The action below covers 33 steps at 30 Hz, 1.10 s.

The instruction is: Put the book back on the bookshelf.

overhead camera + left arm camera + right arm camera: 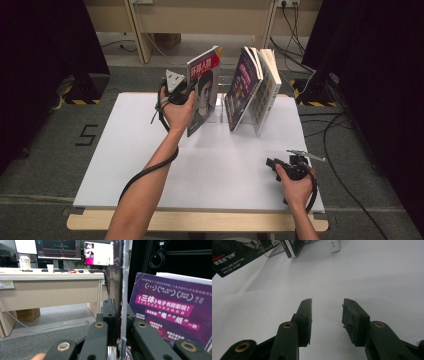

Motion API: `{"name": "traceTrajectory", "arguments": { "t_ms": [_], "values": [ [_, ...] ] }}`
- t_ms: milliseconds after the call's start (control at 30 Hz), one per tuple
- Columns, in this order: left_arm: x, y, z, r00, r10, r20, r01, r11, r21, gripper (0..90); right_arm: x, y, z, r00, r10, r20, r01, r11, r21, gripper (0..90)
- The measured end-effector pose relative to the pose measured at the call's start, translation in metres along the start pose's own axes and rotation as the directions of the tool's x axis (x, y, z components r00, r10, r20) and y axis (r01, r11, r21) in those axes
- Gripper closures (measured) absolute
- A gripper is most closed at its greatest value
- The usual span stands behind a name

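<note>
Left gripper (186, 91) has its jaws clamped nearly flat on the thin magazine with a portrait cover and red title band (204, 90), holding it upright by one edge, lifted so just its lower corner hangs close to the white tabletop (150, 165). In the left gripper view that magazine (119, 290) runs edge-on straight up between the two black jaws, so the grip is on a very slim margin of paper.

Just beyond those jaws, to their right, leans the purple-covered book with white and pink lettering (170, 312), first of a small row of leaning books (252, 90) resting against a clear stand.

Right gripper (280, 165) sits low near the tabletop's front corner, well apart from the books, jaws spread wide with nothing but bare white surface between them (327, 315).

My worry from here: the magazine is floppy and pinched at one edge, so it could sag or twist out of the jaws as it travels. If it swings in too steeply, its free corner may knock the purple book and tip the leaning row. And with the right gripper that far off, nothing steadies the row.
</note>
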<state>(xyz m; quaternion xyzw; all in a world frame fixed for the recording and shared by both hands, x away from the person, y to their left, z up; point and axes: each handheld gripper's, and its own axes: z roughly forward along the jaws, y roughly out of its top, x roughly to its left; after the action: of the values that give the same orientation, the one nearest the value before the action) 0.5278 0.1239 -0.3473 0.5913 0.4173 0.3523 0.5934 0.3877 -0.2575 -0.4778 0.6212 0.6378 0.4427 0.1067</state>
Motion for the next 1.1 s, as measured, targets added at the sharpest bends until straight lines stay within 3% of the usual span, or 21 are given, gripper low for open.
{"name": "traceTrajectory", "arguments": {
  "t_ms": [333, 567, 867, 1100],
  "values": [
    [0.01, -0.015, -0.023, 0.9999, -0.013, -0.002, 0.013, 0.9997, 0.021, 83.4, 0.003, -0.001, 0.001, 1.0, 0.008, -0.002, -0.008, 1.0, 0.006, 59.9],
    [0.013, -0.02, -0.033, 0.9983, -0.048, 0.033, 0.047, 0.9977, 0.049, 82.1, 0.002, -0.001, 0.002, 1.0, -0.004, -0.002, 0.004, 1.0, 0.006, 59.8],
    [0.008, -0.013, -0.034, 0.9881, -0.105, 0.112, 0.098, 0.9928, 0.069, 77.7, 0.002, 0.0, 0.0, 1.0, 0.007, -0.002, -0.007, 1.0, 0.006, 59.7],
    [0.007, -0.006, -0.026, 0.9863, -0.123, 0.11, 0.111, 0.9885, 0.102, 69.4, 0.001, 0.0, 0.0, 1.0, 0.003, -0.002, -0.003, 1.0, 0.004, 59.6]
  ]
}}
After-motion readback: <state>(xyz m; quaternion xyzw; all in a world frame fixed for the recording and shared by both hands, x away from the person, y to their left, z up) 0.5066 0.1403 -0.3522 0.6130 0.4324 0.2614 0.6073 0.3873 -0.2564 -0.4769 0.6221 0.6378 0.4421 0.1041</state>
